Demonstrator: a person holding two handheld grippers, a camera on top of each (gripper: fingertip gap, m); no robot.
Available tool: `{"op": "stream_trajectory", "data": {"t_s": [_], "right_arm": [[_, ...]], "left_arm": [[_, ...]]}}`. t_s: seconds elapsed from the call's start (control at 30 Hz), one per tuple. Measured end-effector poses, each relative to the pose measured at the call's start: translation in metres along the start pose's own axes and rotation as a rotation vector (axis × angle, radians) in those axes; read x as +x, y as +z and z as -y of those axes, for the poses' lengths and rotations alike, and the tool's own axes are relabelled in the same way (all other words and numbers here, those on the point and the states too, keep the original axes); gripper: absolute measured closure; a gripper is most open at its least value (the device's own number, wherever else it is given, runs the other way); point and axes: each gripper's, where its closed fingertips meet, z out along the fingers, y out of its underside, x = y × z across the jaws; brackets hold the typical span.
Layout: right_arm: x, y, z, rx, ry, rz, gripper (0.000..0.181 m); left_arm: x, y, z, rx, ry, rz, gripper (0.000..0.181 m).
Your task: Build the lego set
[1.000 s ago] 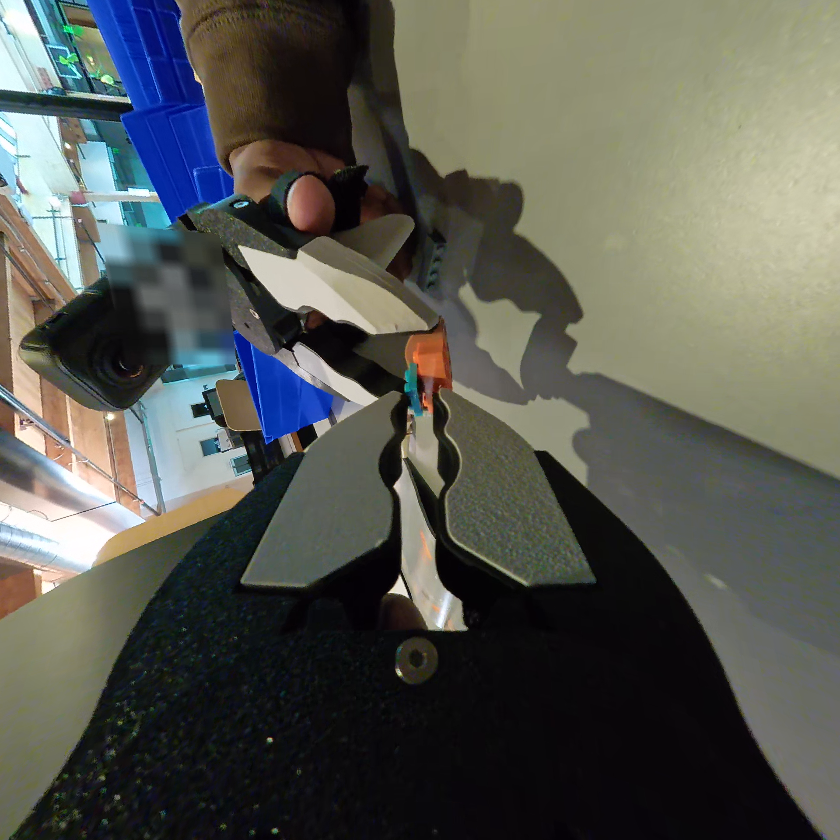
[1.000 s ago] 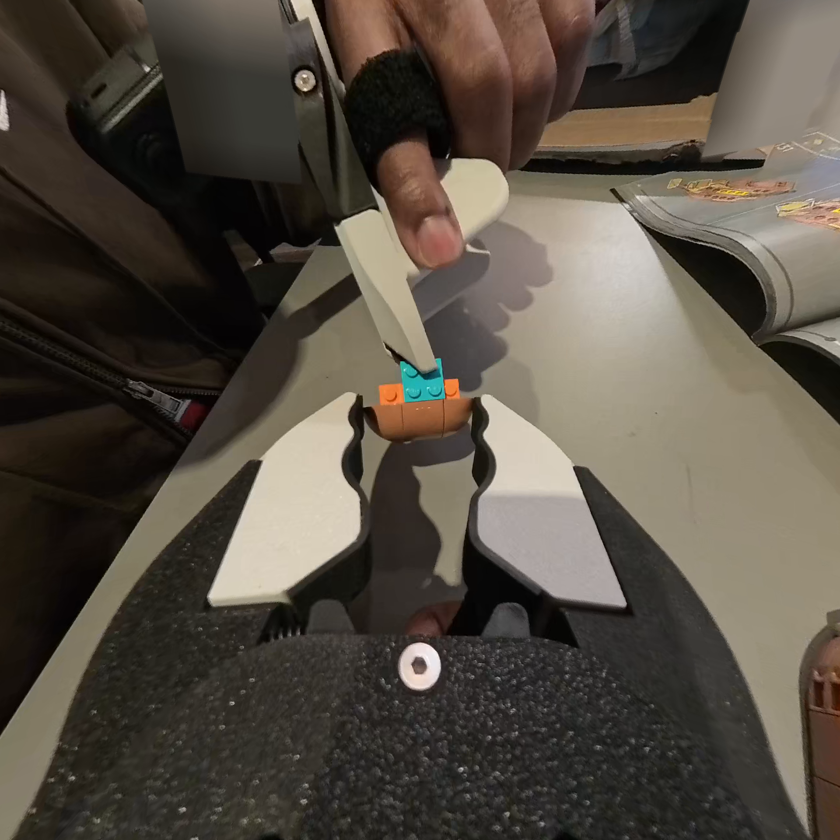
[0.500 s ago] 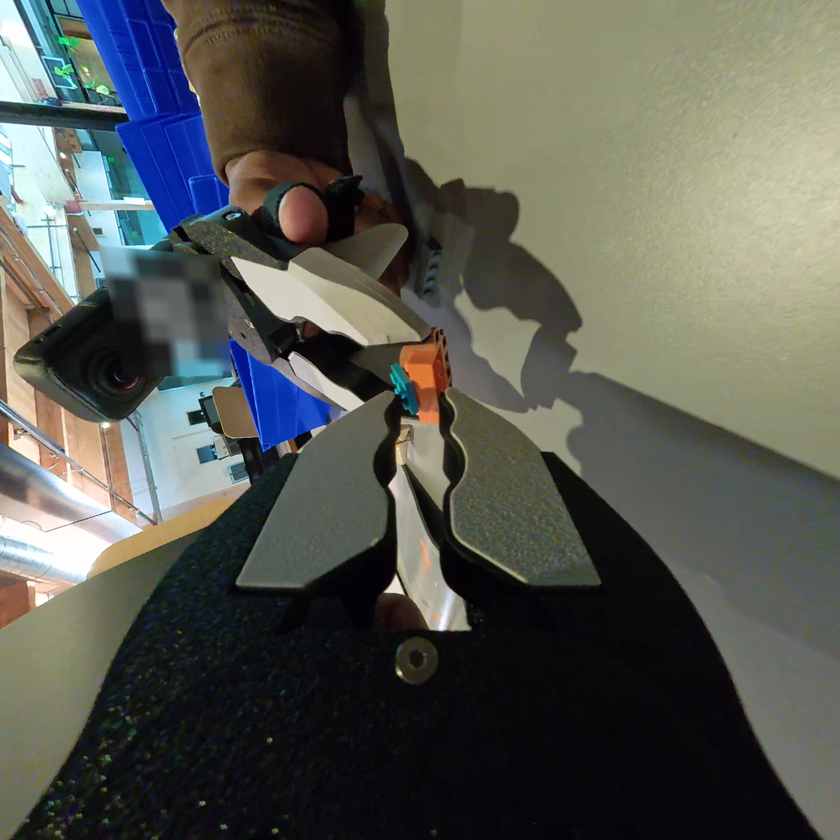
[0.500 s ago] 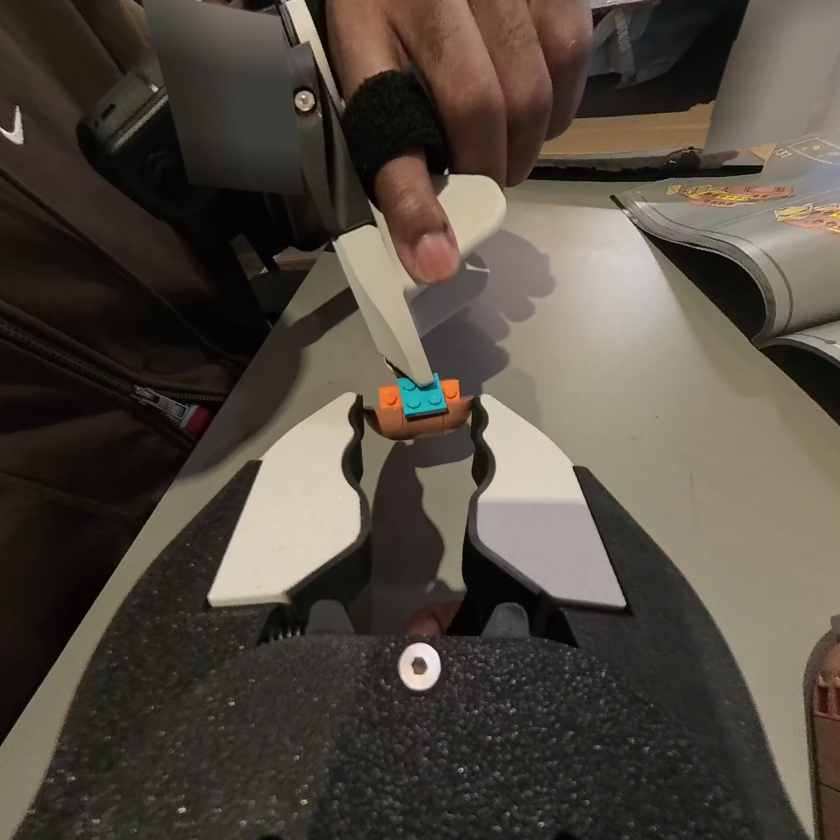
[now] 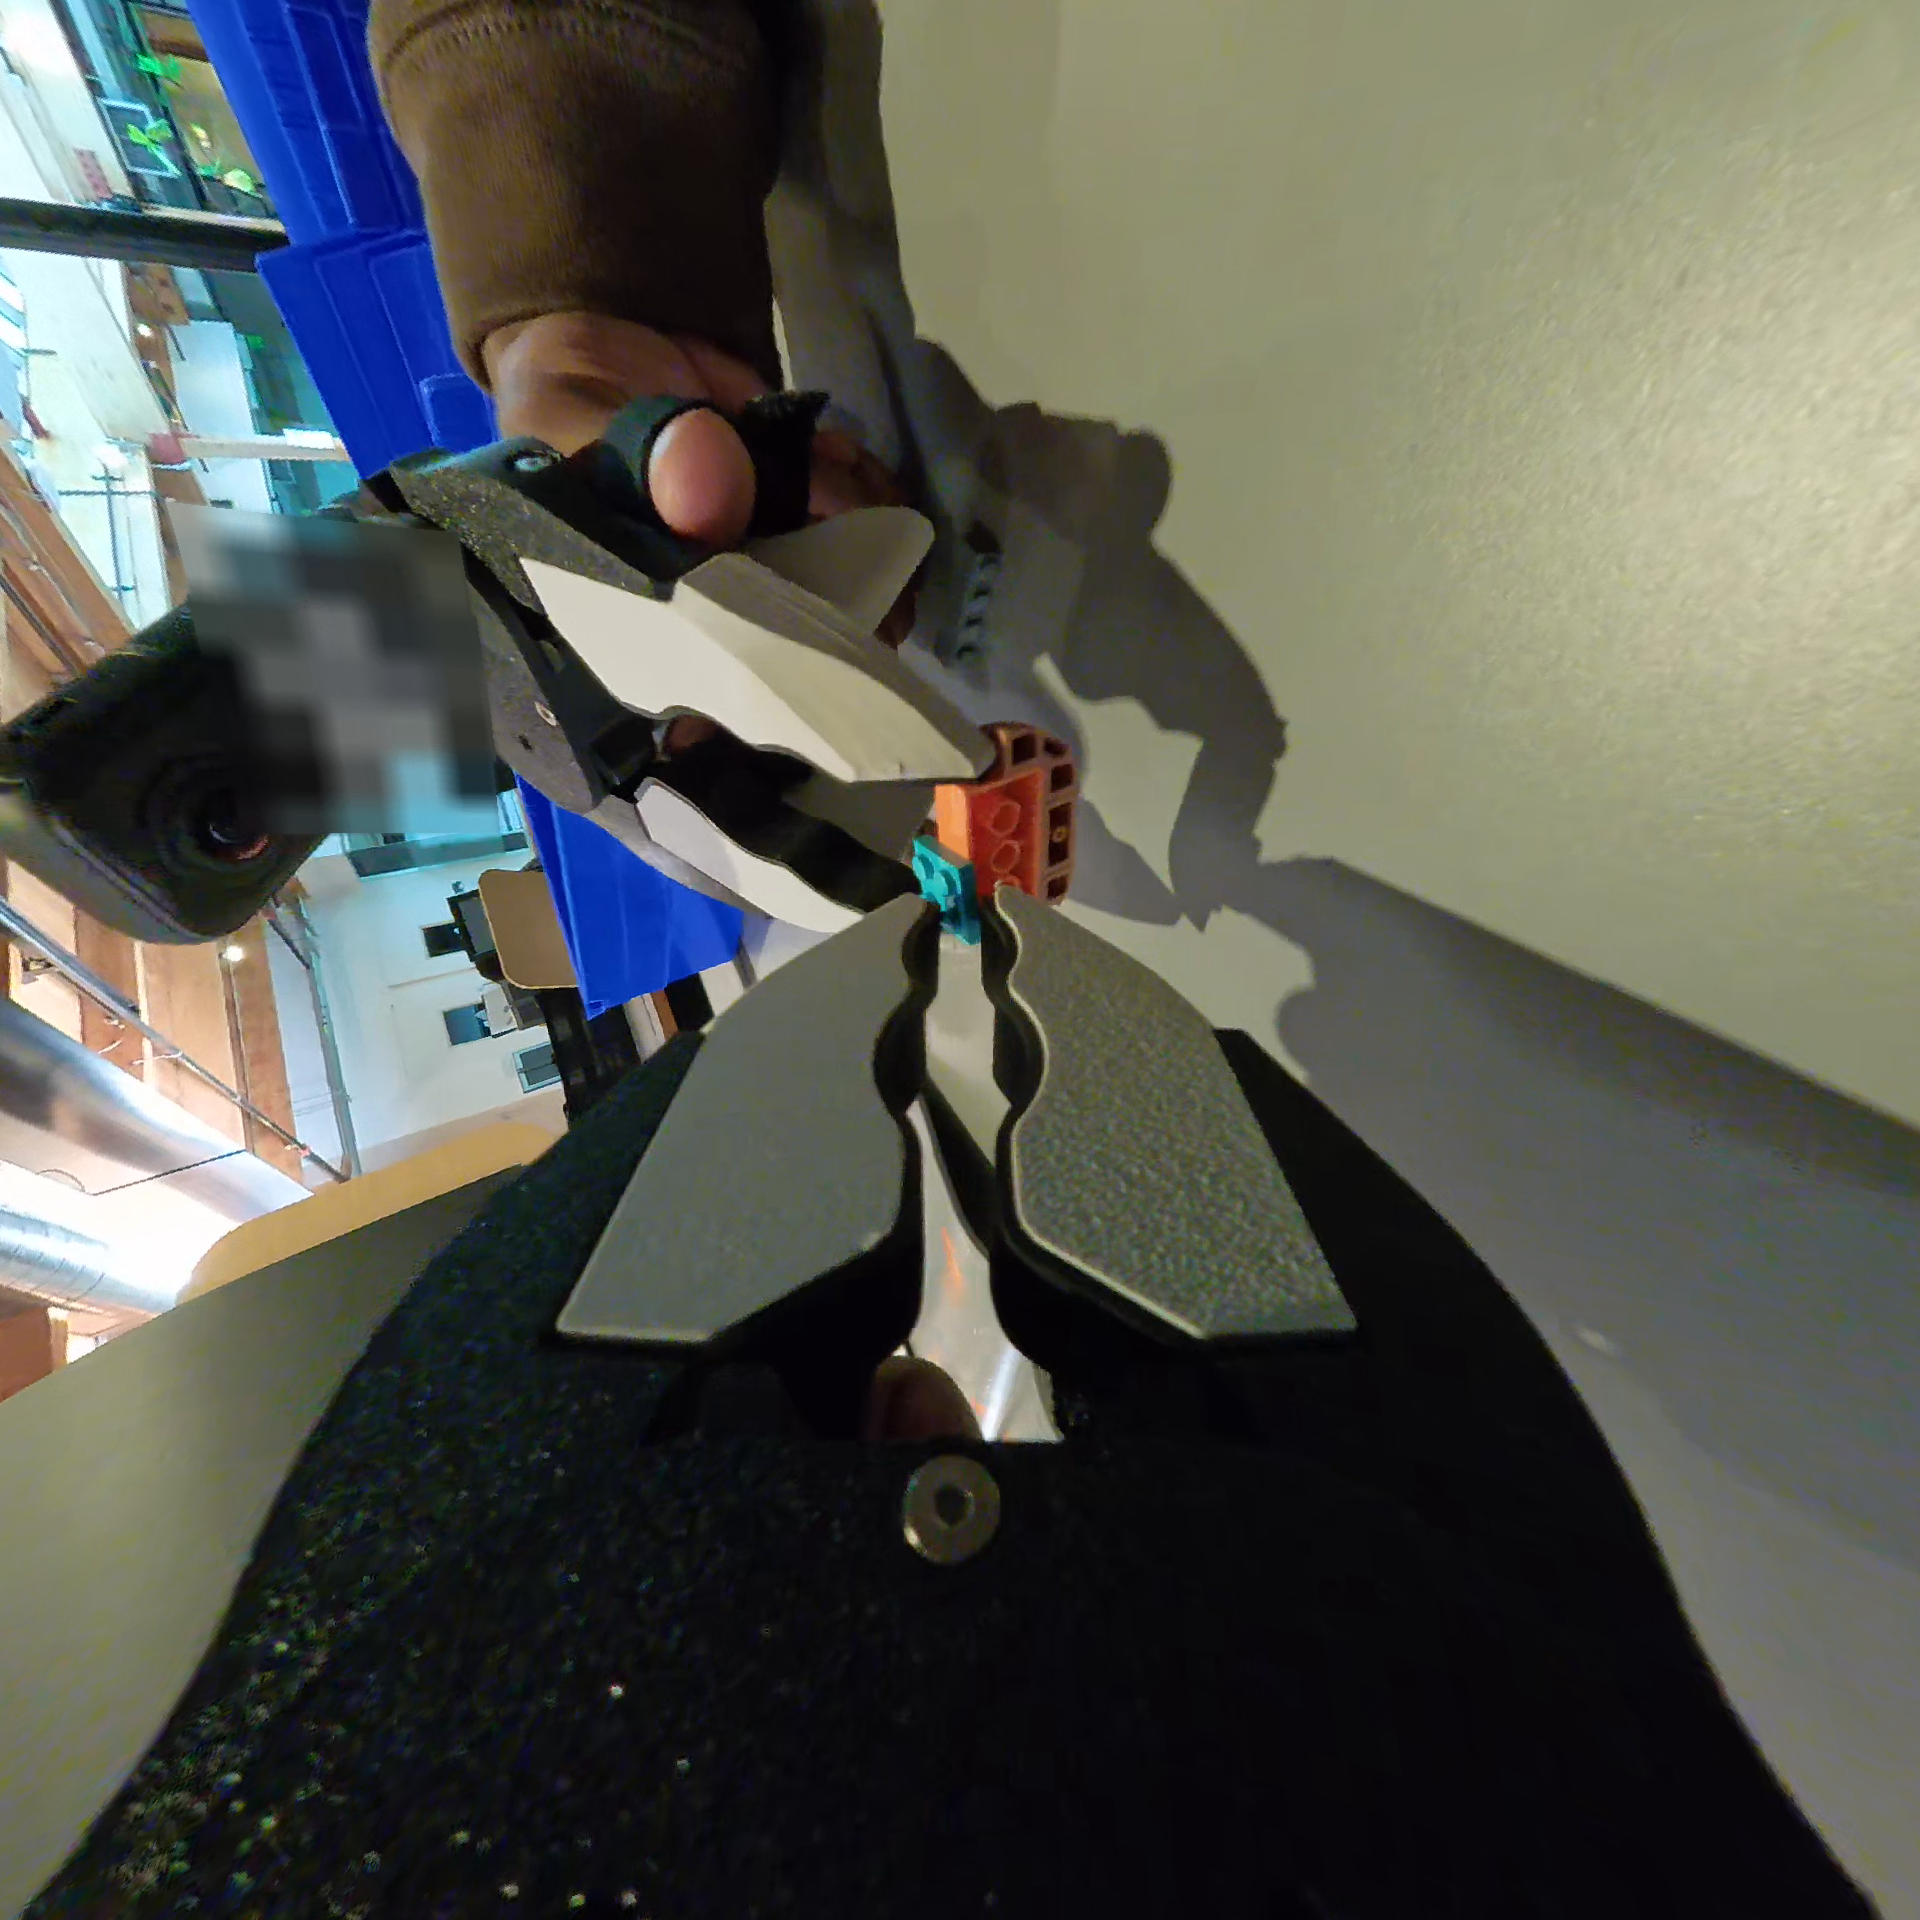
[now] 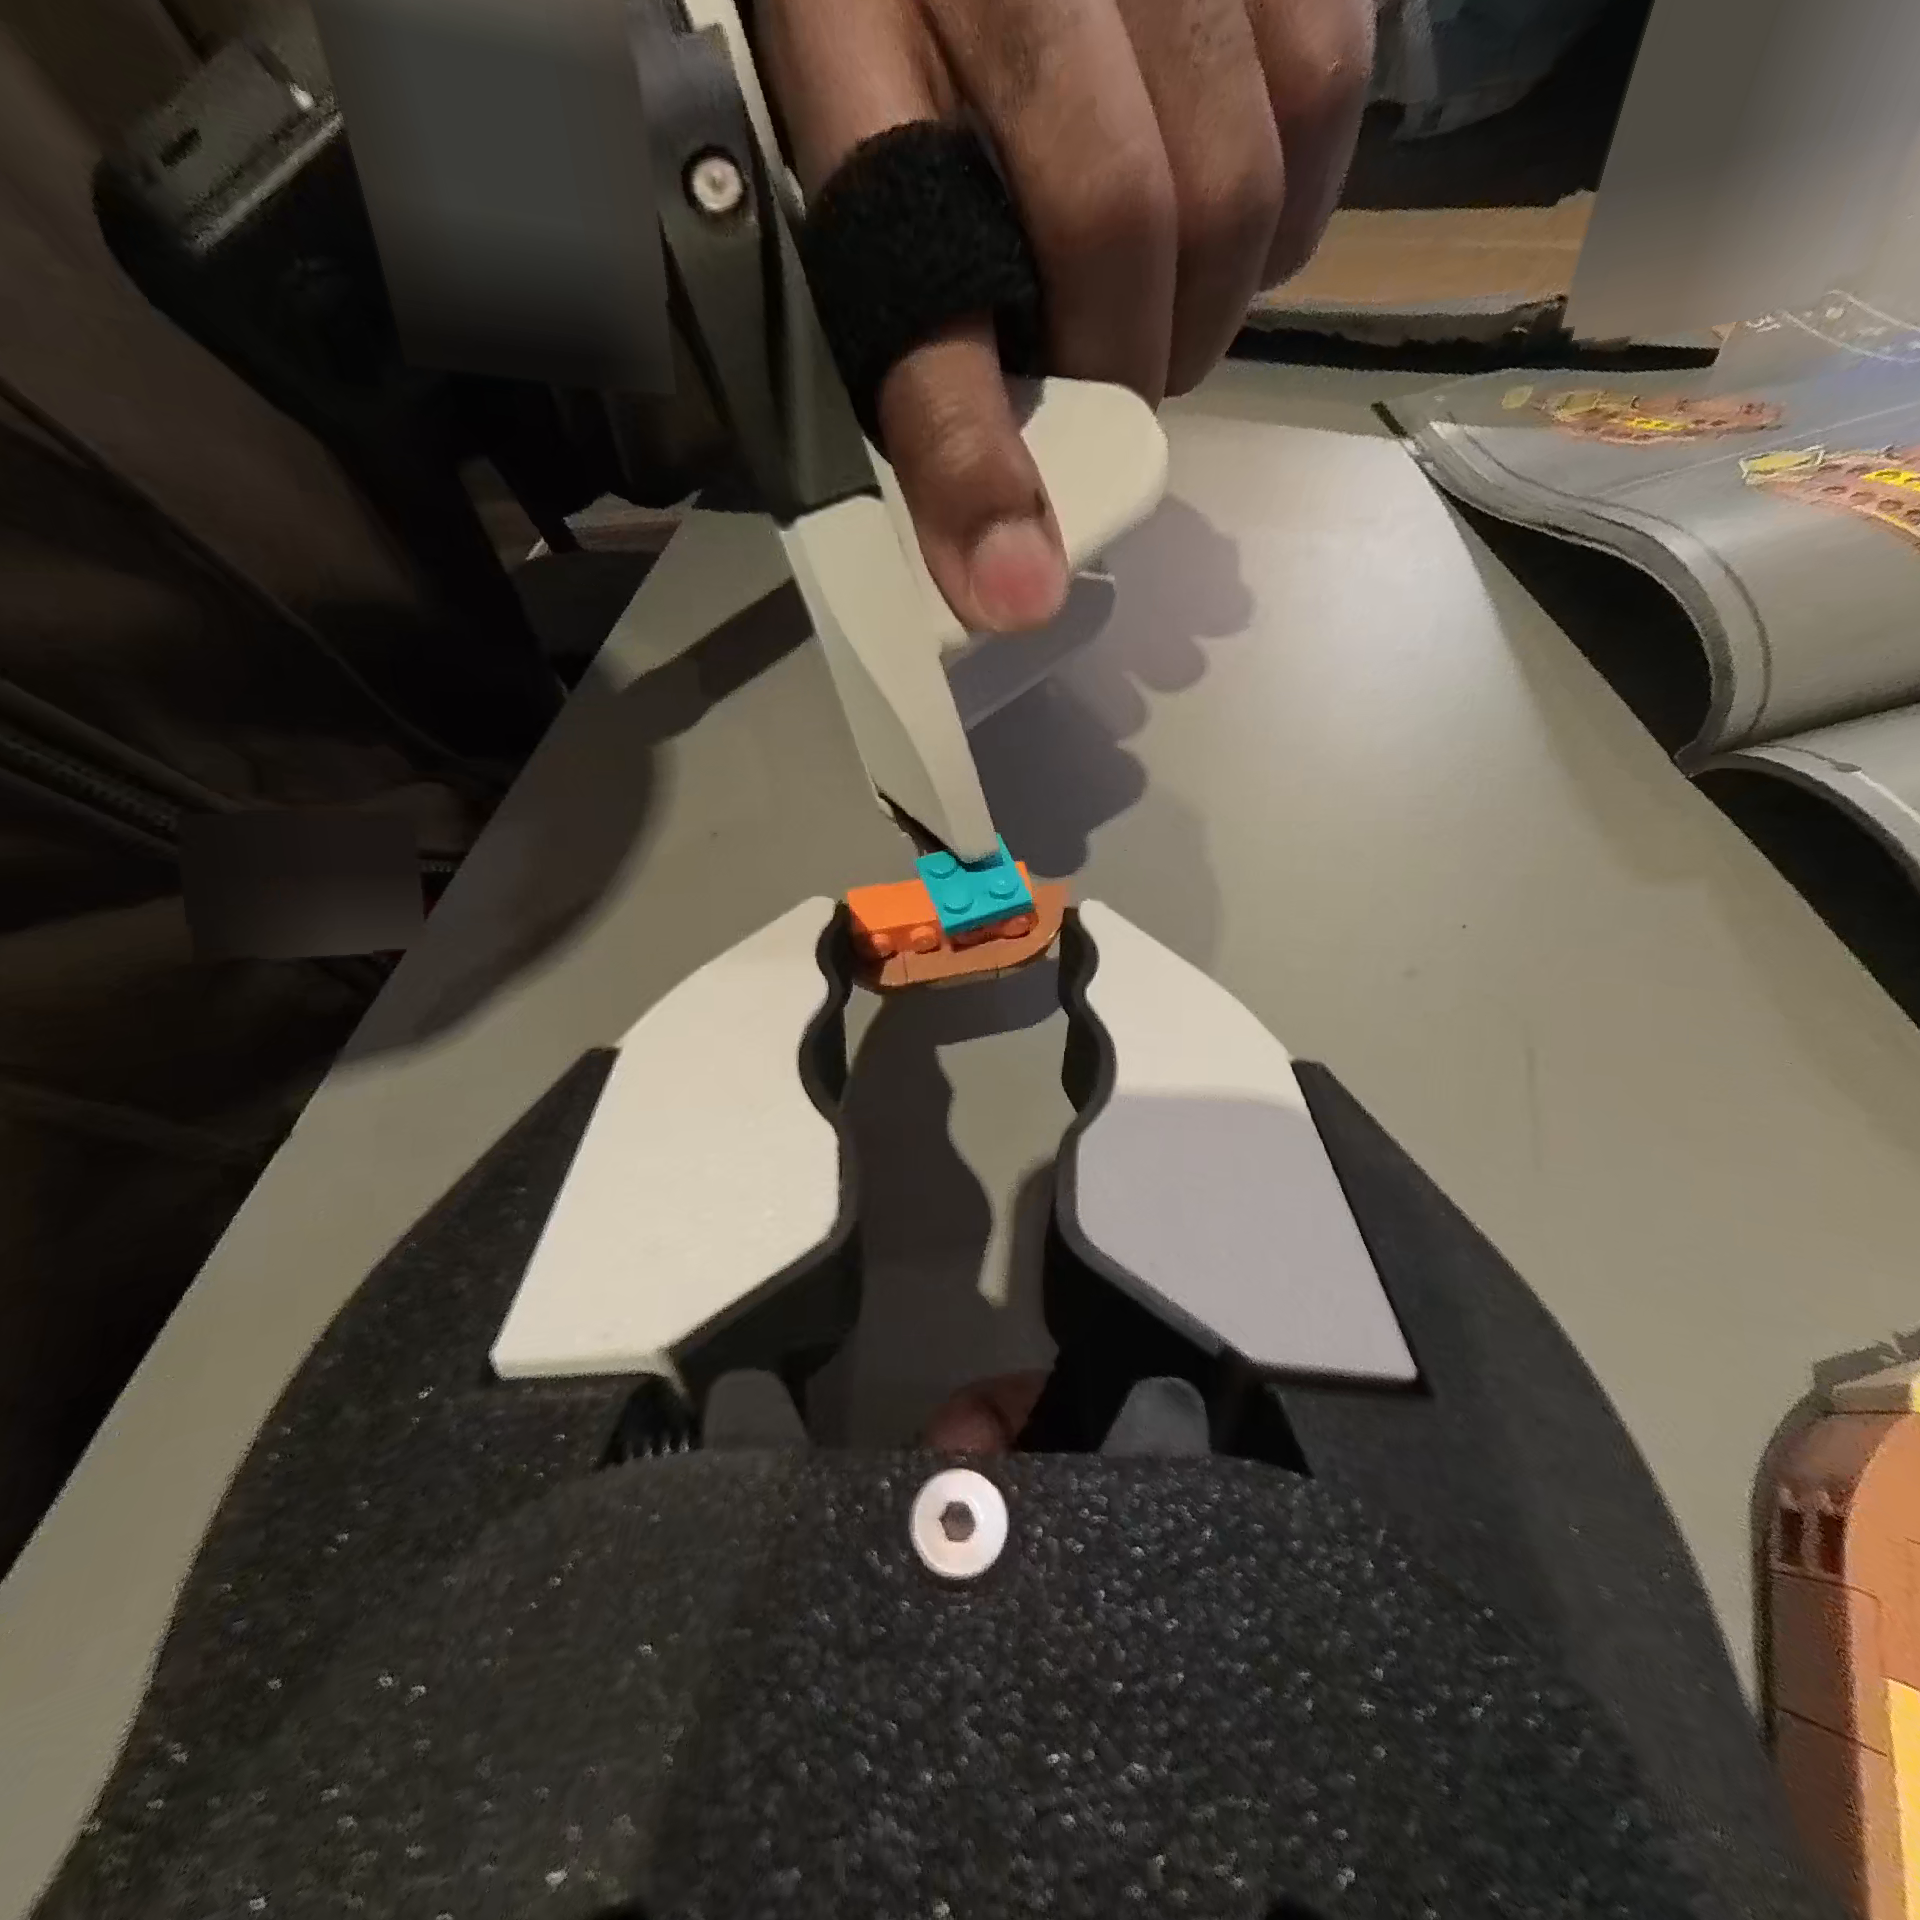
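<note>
A small orange and brown lego assembly is clamped between the fingertips of my right gripper, just above the grey table. A teal plate sits on top of its right part. My left gripper comes down from above, its fingertips shut on the plate's far edge. In the left wrist view the teal plate is at the tips of my left gripper. The orange assembly shows its hollow underside, held by the right gripper.
An open instruction booklet lies on the table at the right. A brown lego model stands at the lower right edge. A person's brown jacket is close on the left. Blue bins show in the left wrist view. Both grippers' tips are close together, under 4 cm apart.
The assembly has turned in the right gripper, so the teal plate now sits toward its right end instead of the middle. The left gripper stayed on the plate.
</note>
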Motion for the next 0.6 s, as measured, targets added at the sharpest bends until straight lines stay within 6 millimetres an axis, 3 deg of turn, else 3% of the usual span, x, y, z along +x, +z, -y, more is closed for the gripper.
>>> {"op": "stream_trajectory", "data": {"t_s": [0.6], "right_arm": [[0.003, 0.013, -0.017, -0.141, -0.113, -0.094, 0.143]], "left_arm": [[0.015, 0.006, 0.002, 0.015, -0.072, -0.031, 0.174]]}}
